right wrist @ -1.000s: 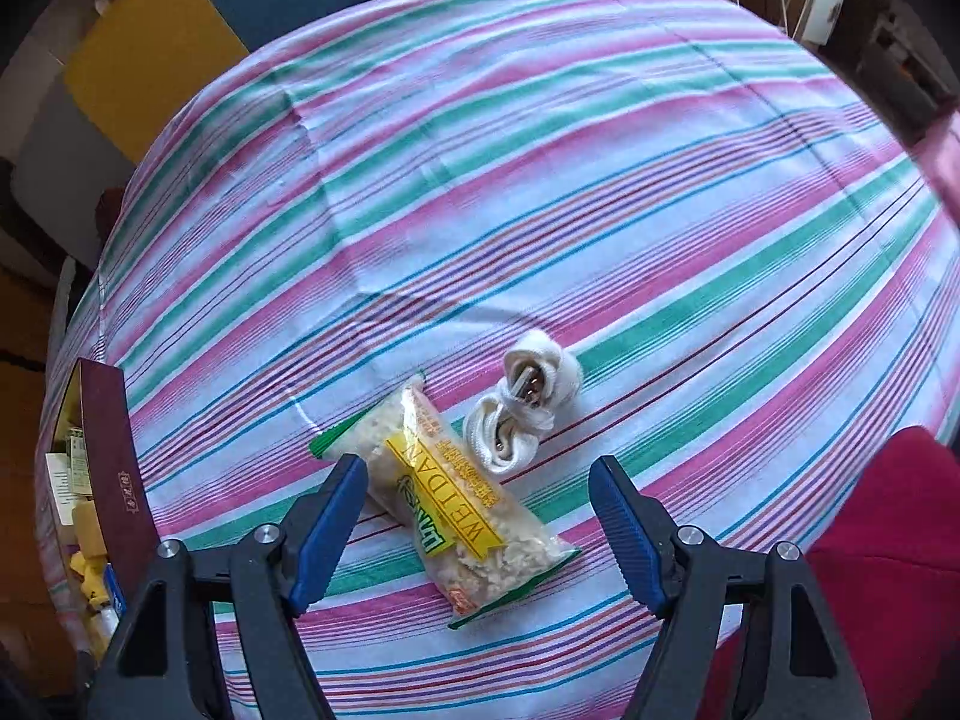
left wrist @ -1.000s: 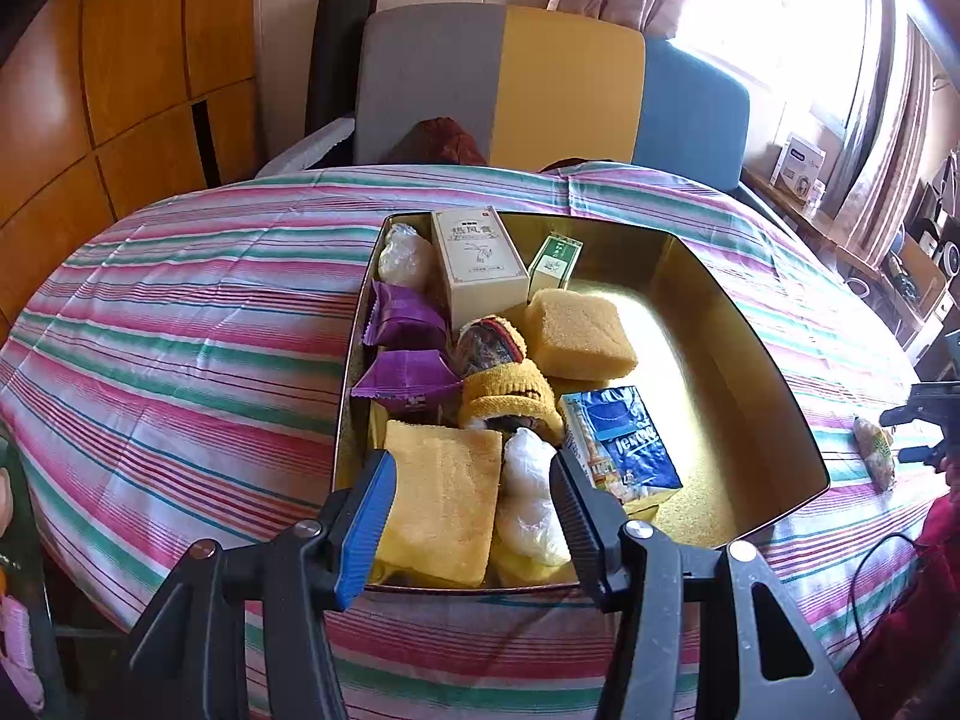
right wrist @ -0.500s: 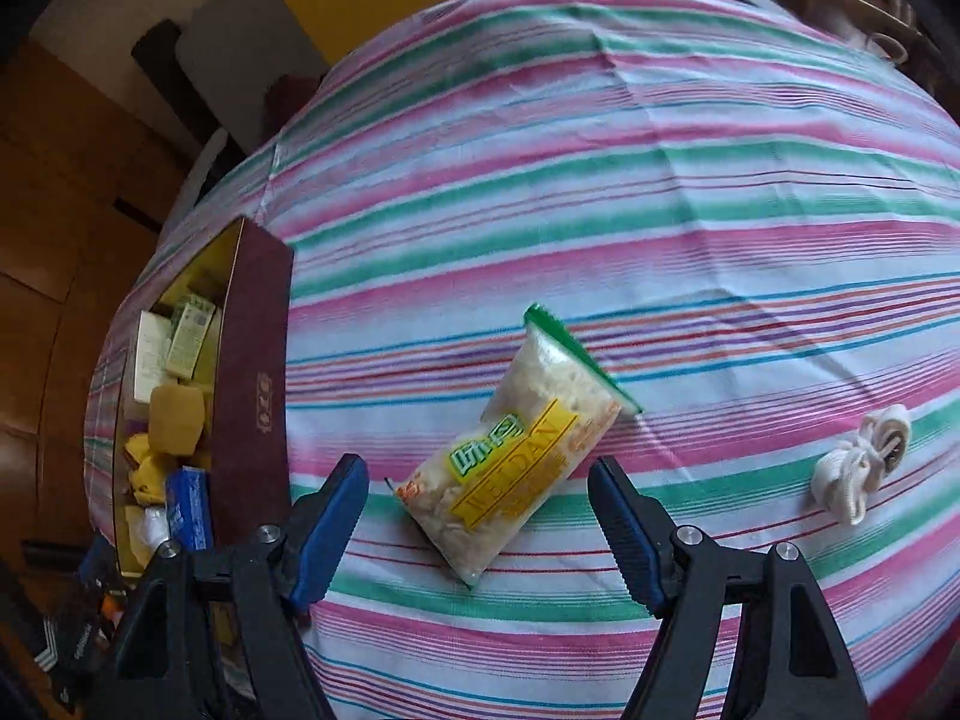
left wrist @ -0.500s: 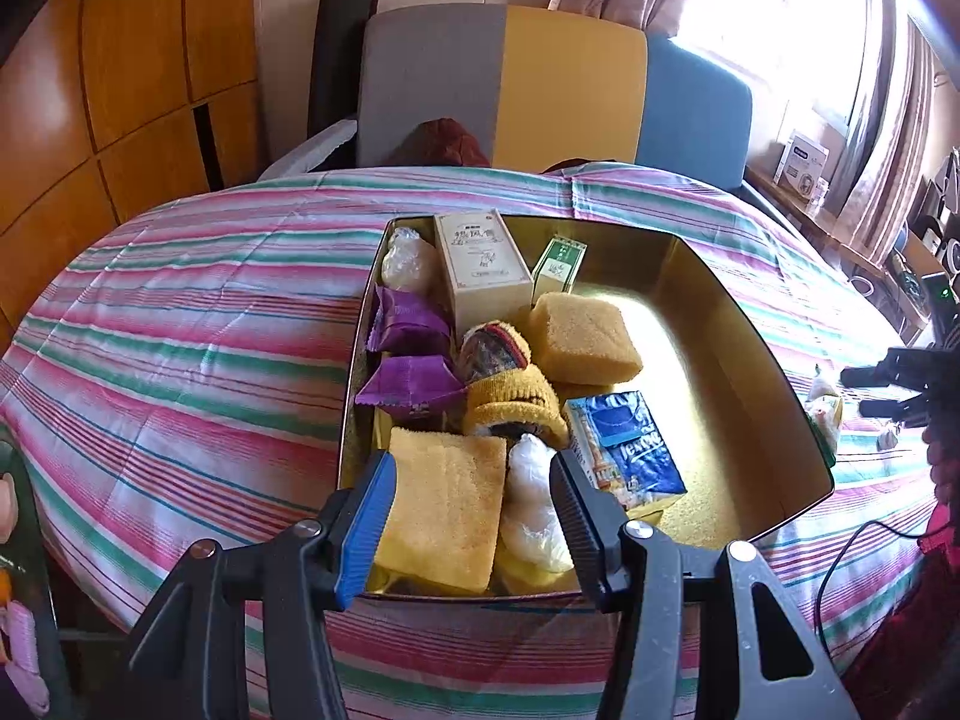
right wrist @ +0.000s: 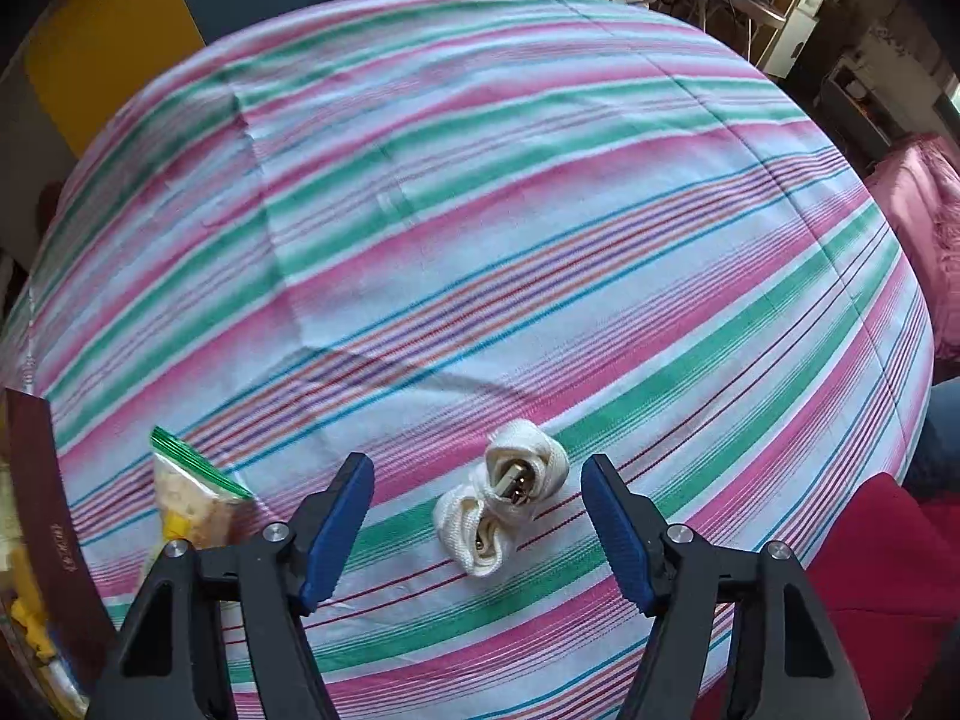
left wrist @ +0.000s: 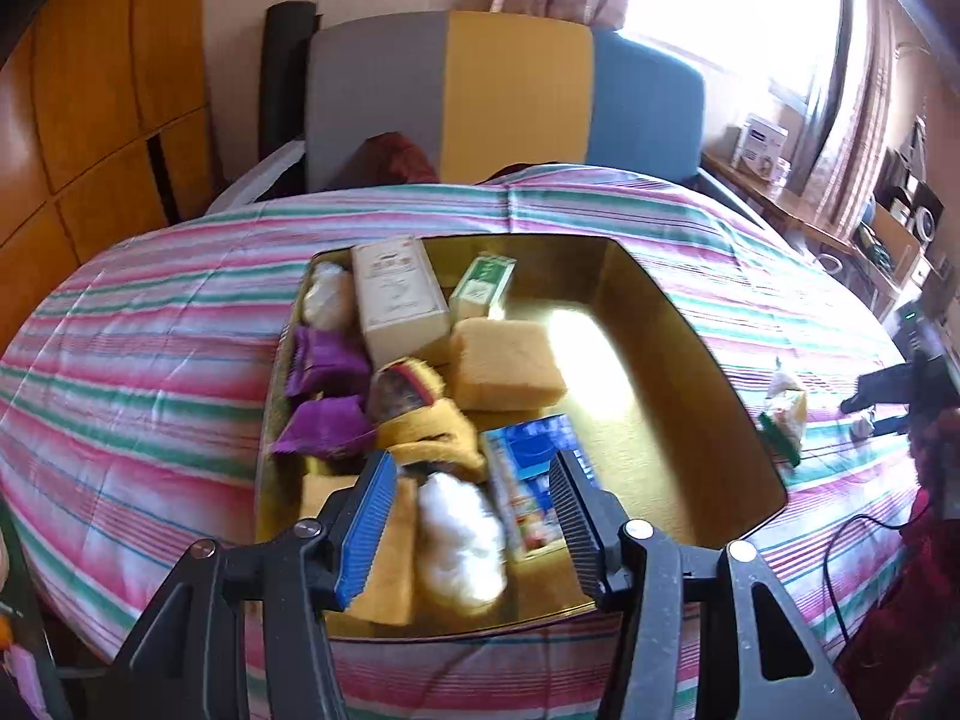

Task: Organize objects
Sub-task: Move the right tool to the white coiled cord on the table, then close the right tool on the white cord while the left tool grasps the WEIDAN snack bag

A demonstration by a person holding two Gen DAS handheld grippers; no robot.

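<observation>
The right gripper (right wrist: 477, 531) hangs with its blue-padded jaws spread wide and empty above a coiled white cable (right wrist: 501, 510) lying on the striped tablecloth (right wrist: 540, 192). Just left of it lies a snack bag (right wrist: 186, 504) with a green zip strip; its yellow label is too cut off to read. The maroon box wall (right wrist: 51, 516) at the far left carries small gold lettering, illegible here. The left gripper (left wrist: 474, 516), jaws likewise parted and holding nothing, hovers over the gold-lined box (left wrist: 660, 420). Inside, a cream carton (left wrist: 399, 300) and a green-and-white carton (left wrist: 483, 288) bear print too blurred to read, beside purple packets (left wrist: 327, 390), a yellow sponge (left wrist: 504, 363) and a blue packet (left wrist: 528, 480).
</observation>
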